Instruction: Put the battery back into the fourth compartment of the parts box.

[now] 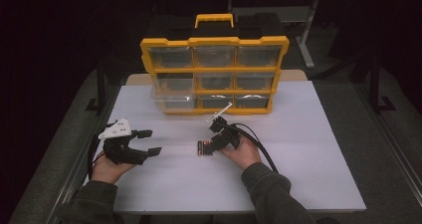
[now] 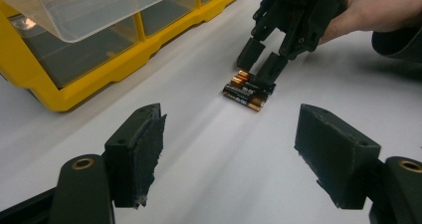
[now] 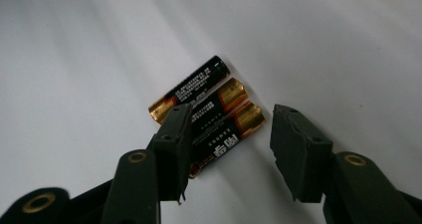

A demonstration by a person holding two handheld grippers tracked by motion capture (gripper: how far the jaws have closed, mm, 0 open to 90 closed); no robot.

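The right tool (image 3: 229,149) hung open over three black-and-gold cylindrical batteries (image 3: 209,119), gripping nothing. The left tool (image 2: 234,154), wide open and empty, lay well apart from those batteries on the white table (image 1: 308,149).

Clearance entry: near half of table open, far edge blocked.

We record bare white table (image 1: 308,169) to the left, right and near side of the three batteries (image 1: 203,148), which lie side by side, touching. The right gripper (image 1: 215,145) stands over them, jaws apart. The left gripper (image 1: 149,142) sits well left, open. The yellow organizer (image 1: 215,74) walls off the far side, one clear drawer (image 1: 169,98) jutting nearward.
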